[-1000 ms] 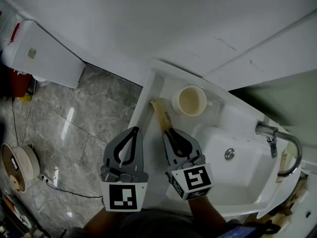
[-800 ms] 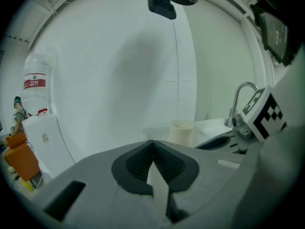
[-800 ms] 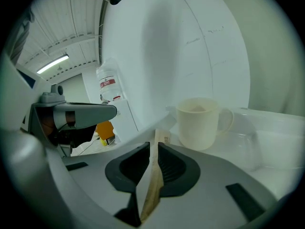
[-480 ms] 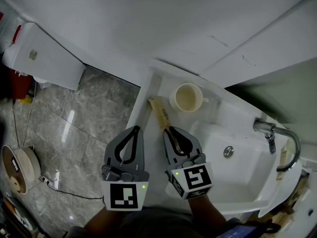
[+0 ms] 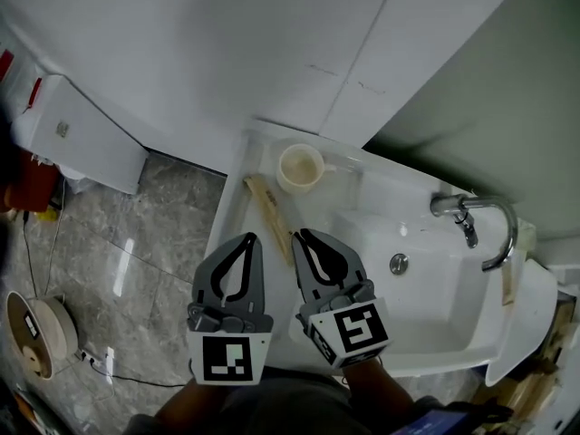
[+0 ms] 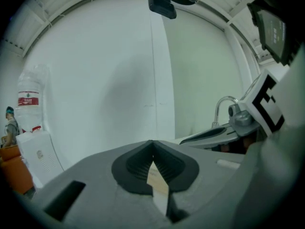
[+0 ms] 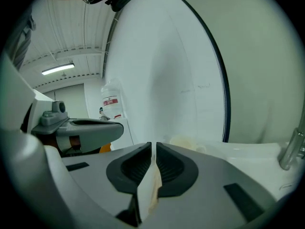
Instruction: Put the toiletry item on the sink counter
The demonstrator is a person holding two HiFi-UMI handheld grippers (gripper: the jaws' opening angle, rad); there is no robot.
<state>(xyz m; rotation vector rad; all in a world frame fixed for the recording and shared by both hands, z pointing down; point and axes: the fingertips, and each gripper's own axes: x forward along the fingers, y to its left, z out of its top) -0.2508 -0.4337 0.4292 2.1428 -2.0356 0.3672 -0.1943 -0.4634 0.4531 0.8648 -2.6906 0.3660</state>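
Two grippers hover low in the head view, jaws pointing toward 12 o'clock. The left gripper (image 5: 247,236) has its jaws pressed together at the tips with nothing between them. The right gripper (image 5: 299,233) has its jaws all but together – a thin slit shows in its own view, and I see nothing pinched there. The toiletry item (image 5: 265,208), a long tan flat piece, lies on the sink counter (image 5: 238,221), running from about 11 o'clock of the right gripper down alongside that gripper's left jaw, close enough that I cannot tell whether they touch. A cream cup (image 5: 300,167) stands on the counter at 12 o'clock of the item's near half, apart from it. The basin (image 5: 426,279) and the faucet (image 5: 471,208) sit off at 3 o'clock. To my eye the placing looks done, so the job now is to clear out cleanly: lift the right gripper straight up and back toward 6 o'clock, not sideways, because a nudge toward 9 o'clock could slide the item off the counter's edge onto the floor (image 5: 136,243). As for writing, a bottle (image 6: 29,97) in the left gripper view carries a red label too small to read, and the dark mark on the item is illegible.
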